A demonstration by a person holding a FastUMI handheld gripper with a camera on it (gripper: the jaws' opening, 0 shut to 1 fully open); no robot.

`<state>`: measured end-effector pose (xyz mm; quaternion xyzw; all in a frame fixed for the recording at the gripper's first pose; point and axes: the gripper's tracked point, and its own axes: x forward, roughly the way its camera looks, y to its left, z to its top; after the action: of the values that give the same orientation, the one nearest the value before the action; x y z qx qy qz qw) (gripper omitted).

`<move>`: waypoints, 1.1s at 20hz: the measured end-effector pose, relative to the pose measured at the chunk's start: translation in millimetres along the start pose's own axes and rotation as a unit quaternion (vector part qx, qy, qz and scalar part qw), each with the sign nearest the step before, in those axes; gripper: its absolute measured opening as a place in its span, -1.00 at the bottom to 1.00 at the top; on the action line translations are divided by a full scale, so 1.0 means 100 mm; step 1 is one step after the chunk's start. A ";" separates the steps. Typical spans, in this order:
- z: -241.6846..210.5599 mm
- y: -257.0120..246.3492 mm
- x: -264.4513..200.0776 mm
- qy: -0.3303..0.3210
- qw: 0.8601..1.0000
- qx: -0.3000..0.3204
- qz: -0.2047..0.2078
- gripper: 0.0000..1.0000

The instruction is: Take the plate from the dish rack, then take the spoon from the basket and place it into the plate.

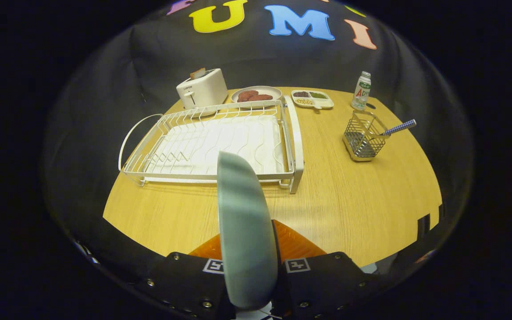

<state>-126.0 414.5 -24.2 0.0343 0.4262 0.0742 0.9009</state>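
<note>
Plate [245, 231]: grey-green, held on edge between the two fingers, standing upright and reaching forward over the tabletop; its upper rim overlaps the near rail of the dish rack in the picture.
Jaws: the gripper [249, 266] is clamped on the plate, one finger pressing each face.
Tabletop [349, 204]: light wood grain, carries all items listed below.
Dish rack [211, 144]: white wire frame with a white drip tray, beyond the fingers and slightly left; no dishes stand in it.
Basket [363, 138]: small wire cutlery holder, ahead and to the right, well apart from the dish rack.
Spoon [396, 128]: stands in the basket, its checked handle leaning out to the right.
Toaster [202, 89]: white, behind the dish rack, a slice protruding from the slot.
Round dish [257, 94]: behind the rack, holds brown pieces of food.
Divided tray [313, 98]: beside the round dish, three compartments filled.
Bottle [362, 91]: upright, behind the basket.
</note>
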 end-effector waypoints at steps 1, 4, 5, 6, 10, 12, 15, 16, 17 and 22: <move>-0.03 0.03 0.04 -0.005 1.000 0.015 0.022 -0.34; -0.03 0.09 0.16 0.000 0.996 0.060 0.062 -0.34; -0.06 0.15 0.21 0.006 0.994 0.073 0.084 -0.34; -0.08 0.17 0.24 0.009 0.992 0.079 0.096 -0.34; -0.25 0.39 0.33 0.032 0.980 0.133 0.147 -0.24; -0.32 0.45 0.43 0.037 0.970 0.177 0.164 -0.12; -0.37 0.48 0.50 0.035 0.956 0.230 0.178 -0.10; -0.38 0.44 0.54 0.033 0.957 0.235 0.168 -0.07; -0.35 0.42 0.53 0.027 0.957 0.237 0.165 -0.03; -0.32 0.14 0.51 0.019 0.974 0.198 0.108 0.30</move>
<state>-120.2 436.2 -81.9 0.2566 0.4429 0.0855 0.8548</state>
